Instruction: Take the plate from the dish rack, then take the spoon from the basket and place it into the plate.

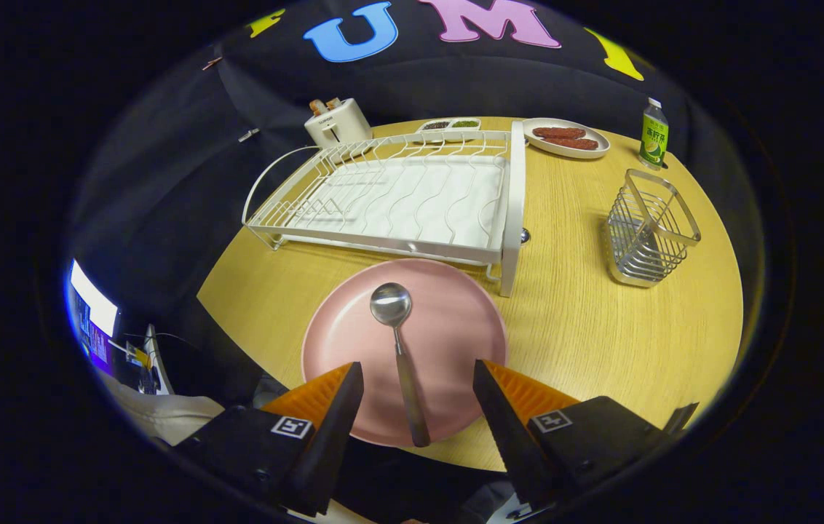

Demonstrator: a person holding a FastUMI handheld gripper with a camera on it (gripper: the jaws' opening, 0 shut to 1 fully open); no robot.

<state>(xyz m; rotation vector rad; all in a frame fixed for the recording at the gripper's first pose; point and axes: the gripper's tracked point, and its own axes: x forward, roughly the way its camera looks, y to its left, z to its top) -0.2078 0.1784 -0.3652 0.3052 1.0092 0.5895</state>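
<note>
A pink plate lies flat on the round wooden table, just in front of the white dish rack. A metal spoon rests in the plate, bowl toward the rack and handle reaching over the near rim between my fingers. My gripper hovers above the plate's near edge, open, with neither finger touching the spoon. The wire basket stands to the right of the rack, and I see nothing in it.
Behind the rack sit a white toaster, two small dishes of seasoning and a white plate of sausages. A green bottle stands at the far right. The table edge curves close beneath my fingers.
</note>
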